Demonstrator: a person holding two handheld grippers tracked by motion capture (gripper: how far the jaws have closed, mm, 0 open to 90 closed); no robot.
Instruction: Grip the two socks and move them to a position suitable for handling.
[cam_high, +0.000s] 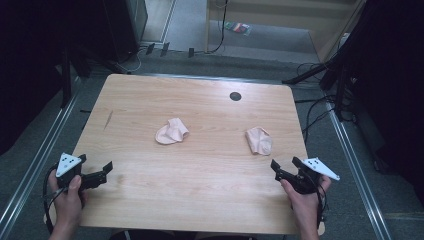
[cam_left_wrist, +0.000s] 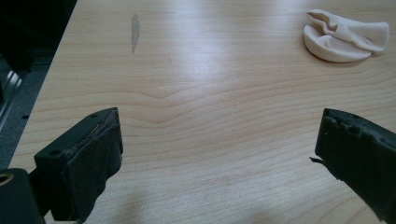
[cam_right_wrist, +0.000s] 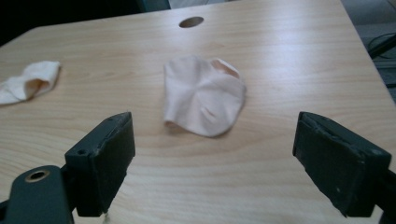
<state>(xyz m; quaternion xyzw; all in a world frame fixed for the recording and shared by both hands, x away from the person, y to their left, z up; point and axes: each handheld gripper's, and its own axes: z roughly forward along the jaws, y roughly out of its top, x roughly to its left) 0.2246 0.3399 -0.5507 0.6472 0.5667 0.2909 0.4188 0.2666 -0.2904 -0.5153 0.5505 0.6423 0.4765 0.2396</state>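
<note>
Grippers wait open and empty at the table's (cam_high: 200, 180) near corners: the right gripper (cam_high: 285, 167) sits just below the right sock (cam_high: 259, 140), the left gripper (cam_high: 102, 170) well down-left of the crumpled left sock (cam_high: 172, 132) at frame centre.

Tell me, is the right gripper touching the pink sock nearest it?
Apart. In the right gripper view, bare table lies between the open right gripper and the pink sock.
</note>
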